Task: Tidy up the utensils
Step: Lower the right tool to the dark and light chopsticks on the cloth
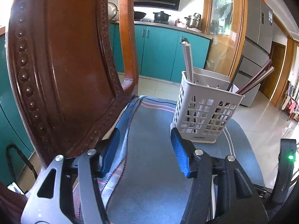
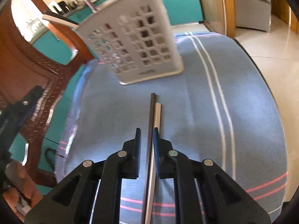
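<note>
Our right gripper [image 2: 146,136] jaws grasp a dark chopstick [image 2: 151,123] and a white one [image 2: 156,115]

Our left gripper [image 1: 143,140] jaws hang released beside the white slotted plastic utensil basket [image 1: 203,110] on the blue cloth [image 1: 149,130]; a brown studded chair back [image 1: 61,65] crowds the left

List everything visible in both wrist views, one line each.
utensil holder: one, white, perforated, standing on the towel
chopsticks in holder: several, white, black and brown, leaning out of the top
held chopsticks: two, one dark, one pale, between the right jaws
towel: one, blue with pink and white stripes, covering the chair seat
chair back: one, brown wood, left
kitchen cabinets: teal, background
pots: several, on the counter
refrigerator: one, grey, right
left gripper: jaws wide apart, empty
right gripper: gripping the chopsticks
</note>
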